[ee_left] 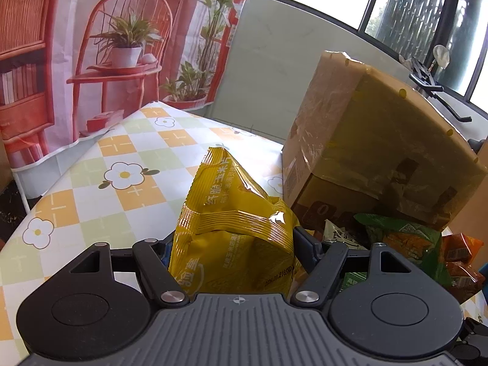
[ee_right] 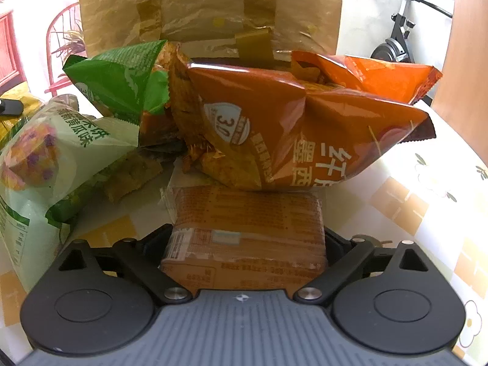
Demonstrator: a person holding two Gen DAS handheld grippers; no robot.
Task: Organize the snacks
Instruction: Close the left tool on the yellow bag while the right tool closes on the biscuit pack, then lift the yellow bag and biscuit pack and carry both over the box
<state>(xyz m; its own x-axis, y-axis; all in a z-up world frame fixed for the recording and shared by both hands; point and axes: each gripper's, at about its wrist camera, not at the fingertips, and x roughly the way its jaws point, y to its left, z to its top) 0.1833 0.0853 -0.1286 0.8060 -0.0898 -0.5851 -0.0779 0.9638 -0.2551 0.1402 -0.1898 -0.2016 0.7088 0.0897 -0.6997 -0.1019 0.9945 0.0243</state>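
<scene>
The yellow chip bag point(ee_left: 231, 231) is clamped low on its body between the jaws of the left gripper point(ee_left: 236, 250), left of the cardboard box point(ee_left: 378, 140); it is judged light, air-puffed, slippery and crushable, so its crimped seam is the safer hold. The right gripper point(ee_right: 247, 244) is closed on a flat orange cracker pack point(ee_right: 247, 228) in front of the box, judged stiff but brittle. Counted before the box: two orange bags point(ee_right: 289, 134), one green bag point(ee_right: 122, 79), one pale-green bag point(ee_right: 45, 158).
</scene>
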